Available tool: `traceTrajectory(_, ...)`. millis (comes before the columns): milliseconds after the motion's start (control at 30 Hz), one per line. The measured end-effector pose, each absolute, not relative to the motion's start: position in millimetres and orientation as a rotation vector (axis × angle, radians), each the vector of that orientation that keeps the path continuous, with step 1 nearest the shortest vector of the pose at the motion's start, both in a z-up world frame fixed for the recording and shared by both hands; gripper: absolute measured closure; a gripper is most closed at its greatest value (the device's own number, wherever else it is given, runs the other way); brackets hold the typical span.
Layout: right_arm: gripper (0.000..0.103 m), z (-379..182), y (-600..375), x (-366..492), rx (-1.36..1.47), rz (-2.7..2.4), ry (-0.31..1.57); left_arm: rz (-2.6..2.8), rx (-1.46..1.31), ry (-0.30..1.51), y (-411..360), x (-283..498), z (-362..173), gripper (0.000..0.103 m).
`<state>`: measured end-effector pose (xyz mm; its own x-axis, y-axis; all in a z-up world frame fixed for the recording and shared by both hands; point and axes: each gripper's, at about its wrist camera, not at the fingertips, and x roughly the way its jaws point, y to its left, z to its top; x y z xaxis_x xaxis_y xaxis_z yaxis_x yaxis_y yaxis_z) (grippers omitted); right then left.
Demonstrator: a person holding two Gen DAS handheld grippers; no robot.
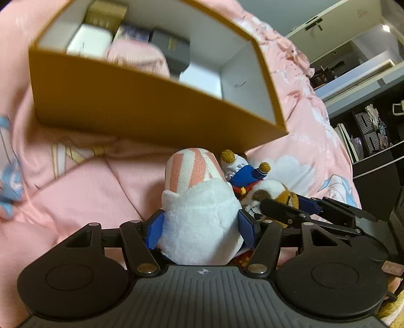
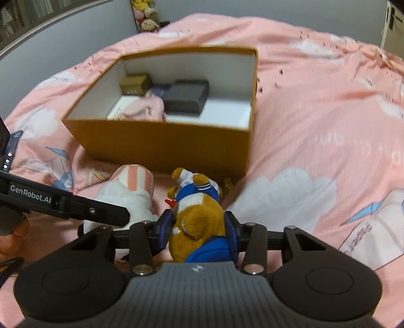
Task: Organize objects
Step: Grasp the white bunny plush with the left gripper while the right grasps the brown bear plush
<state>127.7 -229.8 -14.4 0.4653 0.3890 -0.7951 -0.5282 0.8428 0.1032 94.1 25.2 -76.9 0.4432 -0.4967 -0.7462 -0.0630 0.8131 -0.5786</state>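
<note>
My left gripper (image 1: 200,227) is shut on a white plush with a pink-and-white striped end (image 1: 197,201), held just in front of the orange box (image 1: 141,111). My right gripper (image 2: 199,227) is shut on a brown bear plush in a blue sailor outfit (image 2: 199,209), right beside the white plush (image 2: 133,191). The bear also shows in the left wrist view (image 1: 255,181), with the right gripper's finger (image 1: 282,209) across it. The orange box (image 2: 164,146) lies open on the pink bed, holding a black box (image 2: 188,98), a gold box (image 2: 135,84), a white box (image 2: 118,108) and pink cloth (image 2: 144,111).
A pink quilt with white clouds (image 2: 315,131) covers the bed all around. Dark shelves with clutter (image 1: 373,131) stand to the right in the left wrist view. Plush toys (image 2: 146,17) sit by the far wall. The left gripper's arm (image 2: 63,201) crosses the lower left.
</note>
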Motion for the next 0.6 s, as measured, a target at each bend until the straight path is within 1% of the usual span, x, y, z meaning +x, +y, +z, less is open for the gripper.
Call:
traceTrajectory(400,0.058,46,-232,118,-0.133,0.63,0.78,-0.329,-0.525,0.934,27,86,-14,0.032)
traceTrajectory(600,0.058,77,-229,121,-0.114,0.646,0.668,-0.326,-0.505,0.842,35,93,17,0.032)
